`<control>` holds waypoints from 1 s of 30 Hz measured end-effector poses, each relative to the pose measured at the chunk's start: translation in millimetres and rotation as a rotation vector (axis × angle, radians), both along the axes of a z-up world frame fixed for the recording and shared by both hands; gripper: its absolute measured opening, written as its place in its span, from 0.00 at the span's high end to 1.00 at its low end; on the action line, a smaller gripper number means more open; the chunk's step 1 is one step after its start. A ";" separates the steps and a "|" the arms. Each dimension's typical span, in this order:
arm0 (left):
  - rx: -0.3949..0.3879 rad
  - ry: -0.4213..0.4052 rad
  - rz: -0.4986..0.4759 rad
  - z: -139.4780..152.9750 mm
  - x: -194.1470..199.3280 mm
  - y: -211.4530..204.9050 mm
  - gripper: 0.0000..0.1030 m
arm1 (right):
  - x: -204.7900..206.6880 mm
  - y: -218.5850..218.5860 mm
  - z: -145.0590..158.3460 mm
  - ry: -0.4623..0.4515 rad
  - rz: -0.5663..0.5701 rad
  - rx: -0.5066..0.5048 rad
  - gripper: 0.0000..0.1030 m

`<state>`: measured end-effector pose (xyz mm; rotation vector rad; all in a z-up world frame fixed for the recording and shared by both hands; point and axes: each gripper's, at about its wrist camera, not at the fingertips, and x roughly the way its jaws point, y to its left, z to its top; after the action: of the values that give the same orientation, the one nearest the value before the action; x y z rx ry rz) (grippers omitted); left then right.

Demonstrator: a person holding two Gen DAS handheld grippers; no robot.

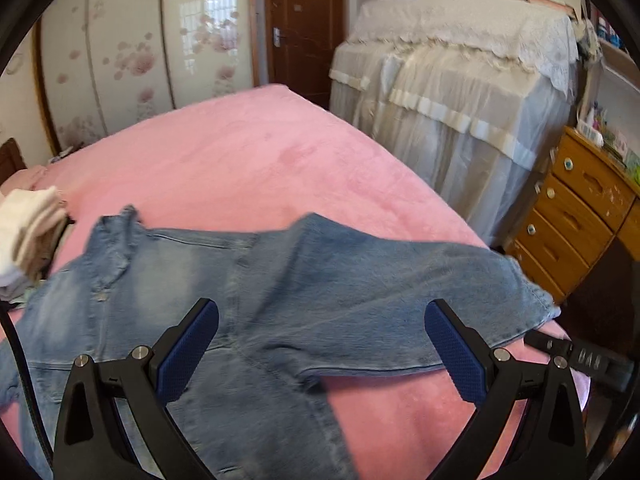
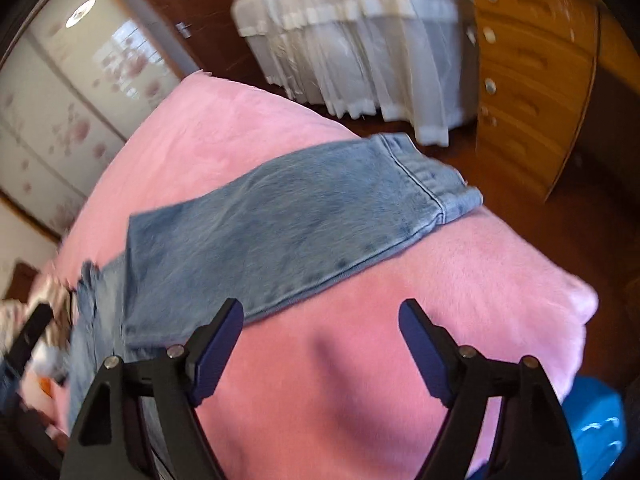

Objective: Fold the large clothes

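A light blue denim jacket (image 1: 256,292) lies spread on the pink bed (image 1: 248,152), one sleeve stretched to the right with its cuff at the bed's edge. My left gripper (image 1: 320,340) is open and empty, hovering over the jacket's body. In the right wrist view the sleeve (image 2: 280,228) runs diagonally to its cuff (image 2: 432,180), which hangs slightly over the bed's edge (image 2: 520,272). My right gripper (image 2: 320,344) is open and empty over bare pink cover, just below the sleeve. Part of the right gripper shows in the left wrist view (image 1: 576,360).
A stack of folded clothes (image 1: 28,236) sits at the bed's left. A covered piece of furniture with white lace (image 1: 460,92) stands beyond the bed. A wooden drawer unit (image 1: 576,208) is at right. A blue object (image 2: 600,432) lies on the floor.
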<state>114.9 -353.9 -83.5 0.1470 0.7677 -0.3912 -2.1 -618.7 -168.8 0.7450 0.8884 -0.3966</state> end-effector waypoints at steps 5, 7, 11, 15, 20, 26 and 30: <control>0.031 0.123 -0.021 -34.3 18.4 -21.2 0.01 | 15.0 -30.0 -27.3 0.007 -0.049 0.108 0.27; 0.048 0.172 -0.021 -46.7 24.3 -24.9 0.01 | 22.7 -36.8 -33.1 0.008 -0.056 0.112 0.33; 0.085 0.212 -0.014 -58.4 27.2 -22.7 0.01 | 37.8 -45.8 -41.1 0.018 -0.080 0.105 0.58; 0.104 0.216 0.001 -57.8 24.9 -6.5 0.01 | 44.2 -49.8 -38.7 -0.019 -0.111 0.091 0.88; 0.078 0.178 0.075 -40.4 19.6 42.6 0.01 | 53.9 7.5 31.6 -0.192 0.010 -0.146 0.93; 0.020 0.139 0.236 -20.6 19.0 133.7 0.01 | 89.8 131.6 99.7 -0.387 0.341 -0.258 0.93; 0.008 0.110 0.349 -17.9 21.6 198.0 0.01 | 124.6 228.2 92.7 -0.381 0.581 -0.286 0.93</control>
<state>136.6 -155.9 -101.5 -0.0030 0.8851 -0.0648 122.5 -390.4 -76.1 0.2598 0.6306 0.1340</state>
